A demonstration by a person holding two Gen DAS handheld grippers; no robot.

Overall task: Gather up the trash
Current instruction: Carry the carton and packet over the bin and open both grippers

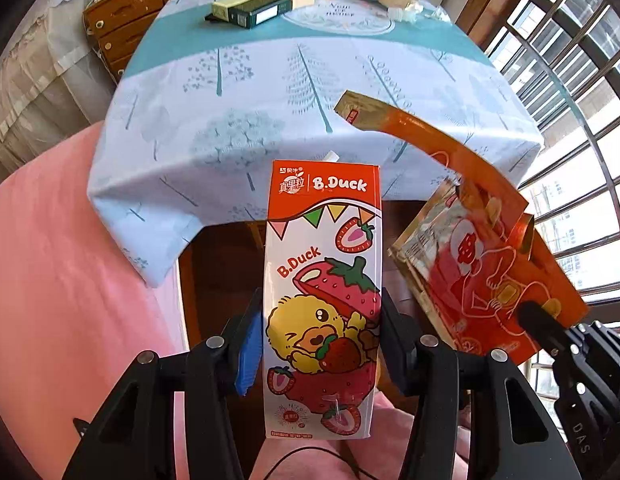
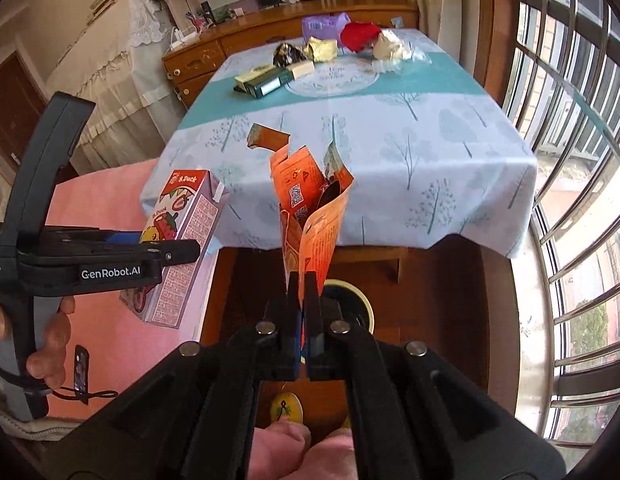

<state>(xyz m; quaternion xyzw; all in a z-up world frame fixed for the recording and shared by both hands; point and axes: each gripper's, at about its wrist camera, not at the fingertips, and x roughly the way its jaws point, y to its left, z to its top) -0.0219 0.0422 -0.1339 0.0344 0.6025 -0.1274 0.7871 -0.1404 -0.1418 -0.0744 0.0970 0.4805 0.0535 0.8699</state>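
1. We hold two pieces of trash short of the table (image 2: pixel 450 184): our left gripper (image 1: pixel 322 340) clamps the B.Duck strawberry milk carton (image 1: pixel 322 280) upright, and our right gripper (image 2: pixel 303 312) is pinched tight on the torn orange snack box (image 2: pixel 310 216).
2. Under the table's near edge sits a round yellow-rimmed bin (image 2: pixel 364 300), we judge; neither piece is in it yet.
3. At the table's far end, the green boxes (image 2: pixel 265 82), crumpled wrappers (image 2: pixel 305 52) and red item (image 2: pixel 360 36) are left to collect.

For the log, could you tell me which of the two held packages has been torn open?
The orange bag in the right gripper: its top is ripped and gaping. The carton in the left gripper is intact.
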